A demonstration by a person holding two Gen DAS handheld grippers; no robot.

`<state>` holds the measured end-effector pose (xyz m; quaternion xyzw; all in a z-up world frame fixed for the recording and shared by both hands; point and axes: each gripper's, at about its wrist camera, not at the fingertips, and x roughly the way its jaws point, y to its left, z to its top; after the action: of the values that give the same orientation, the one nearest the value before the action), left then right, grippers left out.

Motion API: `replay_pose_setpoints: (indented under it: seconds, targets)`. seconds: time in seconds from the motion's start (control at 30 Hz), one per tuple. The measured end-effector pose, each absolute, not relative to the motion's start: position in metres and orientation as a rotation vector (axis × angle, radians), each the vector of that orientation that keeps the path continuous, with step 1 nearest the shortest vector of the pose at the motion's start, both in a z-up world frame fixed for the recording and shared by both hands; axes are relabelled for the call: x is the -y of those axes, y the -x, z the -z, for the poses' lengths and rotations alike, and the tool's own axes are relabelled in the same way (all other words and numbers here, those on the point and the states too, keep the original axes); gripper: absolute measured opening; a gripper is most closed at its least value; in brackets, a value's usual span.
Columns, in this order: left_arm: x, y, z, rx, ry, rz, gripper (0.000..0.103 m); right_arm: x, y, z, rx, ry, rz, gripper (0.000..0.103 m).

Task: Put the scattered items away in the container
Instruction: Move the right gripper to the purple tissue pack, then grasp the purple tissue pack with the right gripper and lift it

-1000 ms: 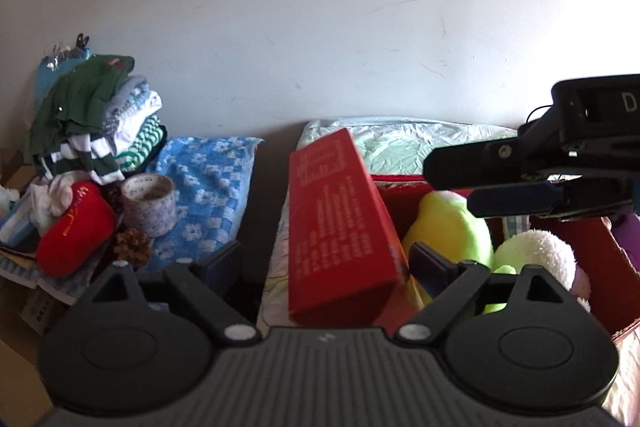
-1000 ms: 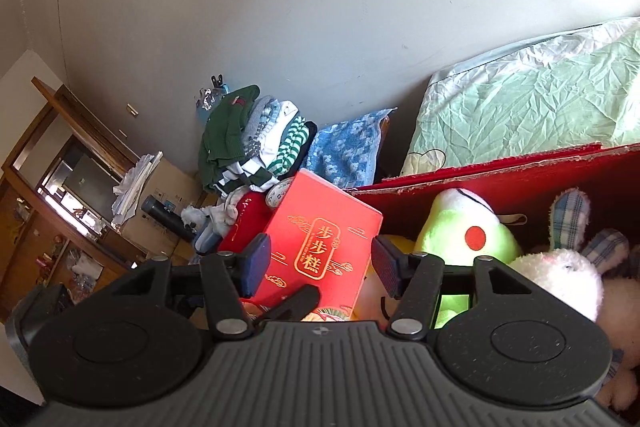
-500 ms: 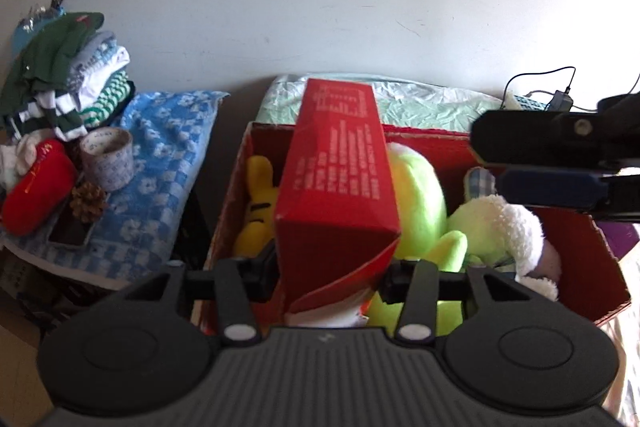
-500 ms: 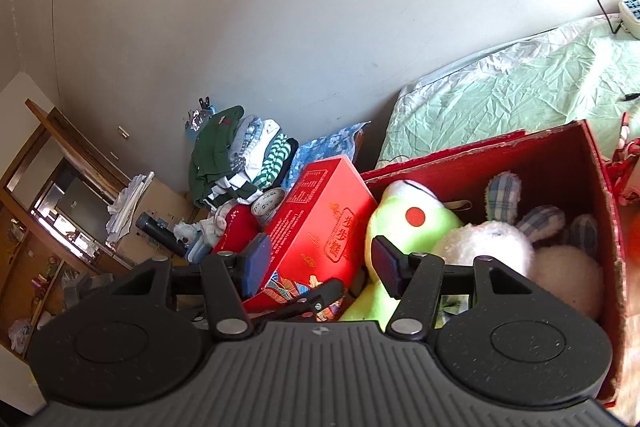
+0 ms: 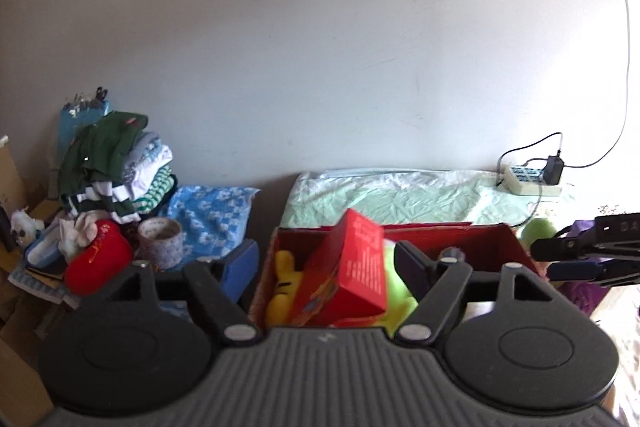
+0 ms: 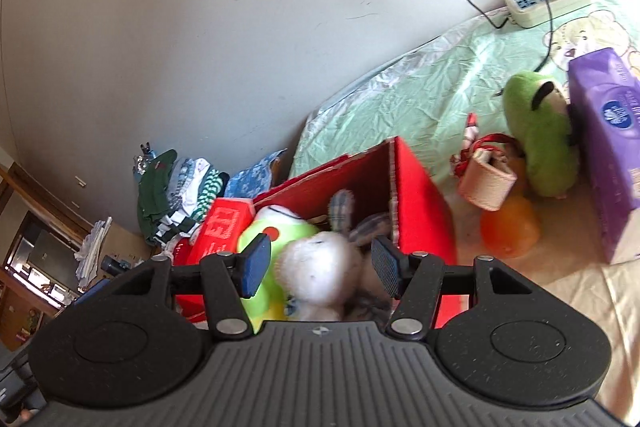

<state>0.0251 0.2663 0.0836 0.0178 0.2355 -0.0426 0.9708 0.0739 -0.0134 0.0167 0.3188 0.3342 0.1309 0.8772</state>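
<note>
The red cardboard container sits on the bed, holding a tilted red gift box among plush toys. The left hand-held gripper gapes wide, empty, above it; the right hand-held gripper also hangs open, empty, over a white plush rabbit.

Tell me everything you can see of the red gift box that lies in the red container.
The red gift box is a long cardboard carton with white print on one face and a coloured pattern on another; the right wrist view shows pale lettering on it. It leans tilted in the left part of the red container, one corner raised above the rim. It rests against the yellow plush toy and the green plush toy. The left gripper is open and does not touch it.
</note>
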Motion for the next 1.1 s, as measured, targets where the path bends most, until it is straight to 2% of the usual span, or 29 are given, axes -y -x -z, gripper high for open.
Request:
replay_pose_setpoints:
  seconds: [0.07,0.5,0.63,0.73,0.9,0.97,1.1]
  targets:
    - [-0.244,-0.024,-0.083,-0.479,-0.026,0.14,0.084,0.032,-0.067,-0.017,-0.685,-0.637,-0.237,0.06]
    - [-0.057,-0.069,-0.03,-0.682,-0.012,0.483,0.083,0.159,-0.044,0.007,-0.744,-0.542,0.033,0.06]
    - [0.001,-0.083,-0.005,-0.748,-0.033,0.535,0.083,0.183,-0.055,0.014,-0.783,-0.526,0.009,0.067]
    - [0.038,-0.089,0.012,-0.765,-0.074,0.546,0.084,0.192,-0.071,0.017,-0.808,-0.496,-0.037,0.068]
    - [0.071,-0.097,0.025,-0.717,-0.138,0.52,0.087,0.2,-0.108,0.018,-0.876,-0.505,-0.146,0.069]
    - [0.075,-0.1,0.025,-0.712,-0.132,0.527,0.083,0.197,-0.123,0.016,-0.906,-0.483,-0.179,0.073]
    - [0.08,-0.101,0.027,-0.714,-0.143,0.512,0.082,0.185,-0.147,0.026,-1.007,-0.379,-0.204,0.074]
